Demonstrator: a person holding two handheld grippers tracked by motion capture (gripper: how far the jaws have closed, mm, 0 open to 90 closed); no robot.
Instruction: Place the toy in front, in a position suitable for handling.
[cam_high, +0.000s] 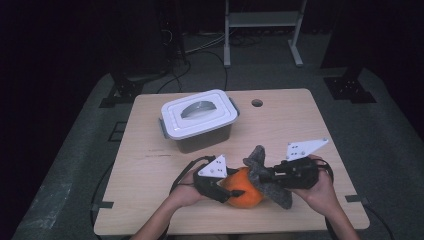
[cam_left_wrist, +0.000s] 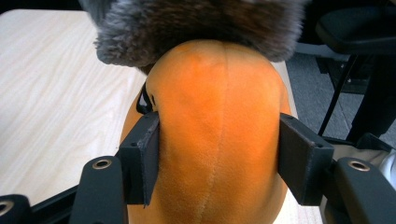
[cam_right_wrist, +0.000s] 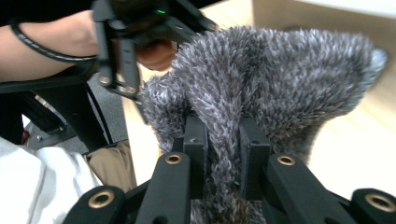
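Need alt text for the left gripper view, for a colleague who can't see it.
The left gripper clamps an orange plush toy between its two black jaws, pads pressing its sides. Grey fuzzy fabric drapes over the toy's top, above a light wooden table.

plush orange toy (cam_left_wrist: 219, 140), shaggy grey fur (cam_right_wrist: 261, 84)

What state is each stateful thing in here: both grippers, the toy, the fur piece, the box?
Left gripper: shut on orange plush toy.
Right gripper: shut on grey fur piece.
Grey fur piece: draped over the toy.
Storage box: lid on, untouched.
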